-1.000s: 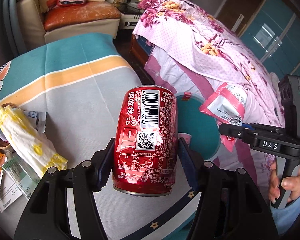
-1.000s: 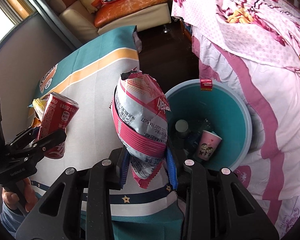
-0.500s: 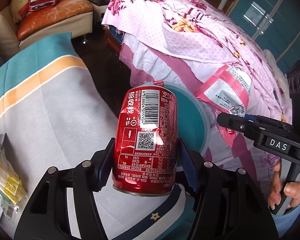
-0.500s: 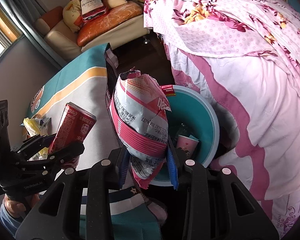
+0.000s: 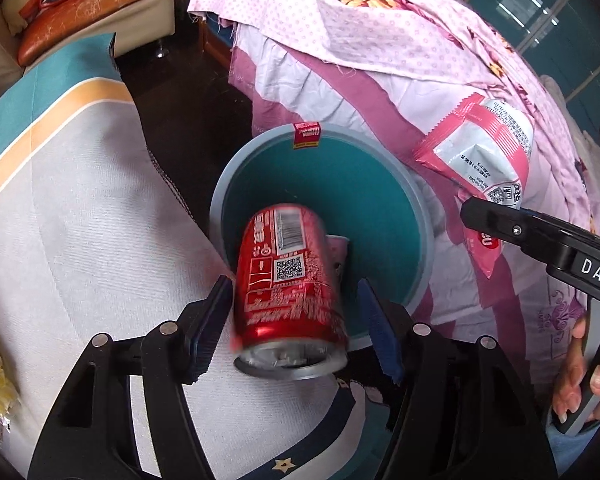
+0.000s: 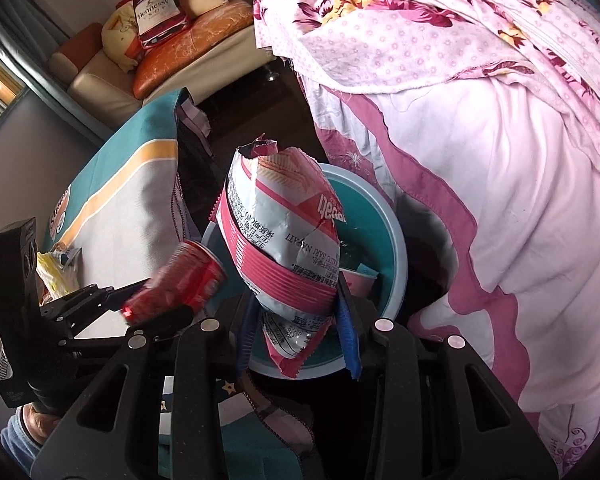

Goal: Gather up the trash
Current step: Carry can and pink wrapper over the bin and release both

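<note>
At centre frame the left gripper (image 5: 296,316) gapes wide; blurred red cola can (image 5: 290,280) tilts free between its fingers, above the teal bin (image 5: 384,184). Right gripper (image 6: 296,332) pinches a snack wrapper (image 6: 284,236).

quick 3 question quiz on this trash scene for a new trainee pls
1. True or false: the right gripper is clamped on the snack bag.
2. What lies just beyond the red can? A) a sink B) the teal bin C) a drawer
3. Fill in: the can looks blurred and tilted, with gaps to the left gripper's fingers, so it is being ____.

Key: 1 true; 2 B; 3 released
</note>
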The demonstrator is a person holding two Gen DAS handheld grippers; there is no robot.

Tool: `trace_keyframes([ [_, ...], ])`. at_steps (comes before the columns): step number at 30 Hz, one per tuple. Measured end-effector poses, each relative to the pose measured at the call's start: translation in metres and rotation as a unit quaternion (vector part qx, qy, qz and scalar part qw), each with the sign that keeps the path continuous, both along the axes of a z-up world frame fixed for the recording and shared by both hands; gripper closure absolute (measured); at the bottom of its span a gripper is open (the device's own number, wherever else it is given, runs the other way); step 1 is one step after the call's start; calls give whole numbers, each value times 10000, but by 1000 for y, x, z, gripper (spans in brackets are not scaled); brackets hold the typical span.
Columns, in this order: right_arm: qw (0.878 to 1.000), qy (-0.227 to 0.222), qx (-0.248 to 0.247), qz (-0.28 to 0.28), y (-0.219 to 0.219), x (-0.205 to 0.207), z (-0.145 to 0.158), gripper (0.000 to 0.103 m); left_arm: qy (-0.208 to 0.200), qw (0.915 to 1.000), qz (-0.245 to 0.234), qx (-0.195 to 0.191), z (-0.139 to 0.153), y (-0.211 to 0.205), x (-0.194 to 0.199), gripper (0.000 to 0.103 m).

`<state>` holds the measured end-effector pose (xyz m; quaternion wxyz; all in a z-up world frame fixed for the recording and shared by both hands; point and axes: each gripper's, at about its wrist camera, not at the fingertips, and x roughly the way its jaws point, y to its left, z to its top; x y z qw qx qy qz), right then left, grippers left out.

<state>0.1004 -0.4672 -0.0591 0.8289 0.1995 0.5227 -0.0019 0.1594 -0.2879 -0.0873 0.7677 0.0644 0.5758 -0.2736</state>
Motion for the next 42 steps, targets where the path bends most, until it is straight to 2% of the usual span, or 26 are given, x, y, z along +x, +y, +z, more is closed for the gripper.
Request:
trace_keyframes([
  [12,10000,44,-62,54,8,8,-2,64,-74,9995,283,-138,10,18,-1,23],
  [15,9999,77,-89,59,10,10,-3,64,-142,9991,365,-169,14,25,-3,13],
  [19,9998,136,-148,93,15,12,-4,62,-201,9985,453,-226,18,35,-3,13],
  [24,9991,256,-297,177,27,16,-8,50,-196,9975,584,-338,22,50,-5,13],
  [26,9989,287,-316,183,30,16,-8,40,-210,9972,621,-356,23,56,-6,13],
  [31,9986,348,-377,153,38,19,-6,31,-198,9962,738,-411,23,73,-7,12],
  [42,9977,380,-535,161,63,15,10,27,-241,9929,970,-638,33,116,-14,12],
])
